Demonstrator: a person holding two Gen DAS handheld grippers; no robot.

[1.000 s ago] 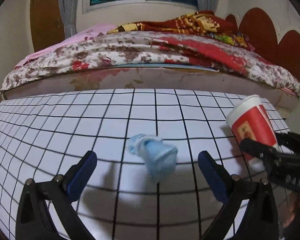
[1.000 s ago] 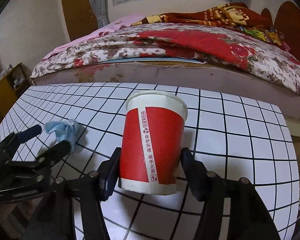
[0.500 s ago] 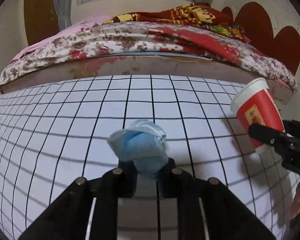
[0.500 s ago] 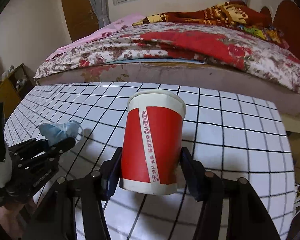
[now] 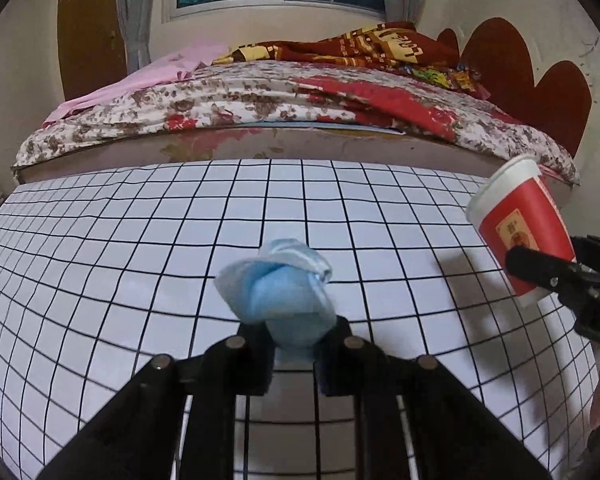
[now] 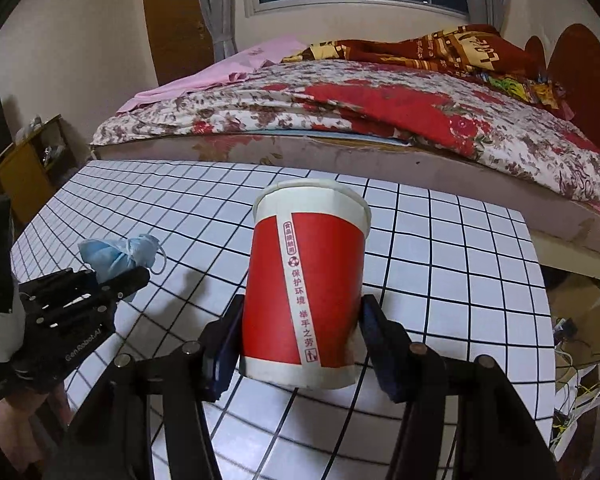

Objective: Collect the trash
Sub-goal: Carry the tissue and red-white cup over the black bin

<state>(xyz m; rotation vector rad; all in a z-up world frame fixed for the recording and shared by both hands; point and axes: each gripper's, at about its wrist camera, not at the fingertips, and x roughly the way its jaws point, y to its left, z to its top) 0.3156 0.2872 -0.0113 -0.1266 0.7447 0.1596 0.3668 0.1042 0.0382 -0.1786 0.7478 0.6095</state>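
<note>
My left gripper (image 5: pixel 296 344) pinches the soft, crumpled blue mask (image 5: pixel 280 300) tight. My right gripper (image 6: pixel 296 344) clamps the light, crushable paper cup (image 6: pixel 306 280) low on its walls.

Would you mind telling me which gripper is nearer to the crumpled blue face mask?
Left. The left gripper is shut on the blue face mask; the right gripper is off to the side, clamped on the red paper cup.

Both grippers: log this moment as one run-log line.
left gripper: shut on blue mask | right gripper: shut on red cup | both above grid table
</note>
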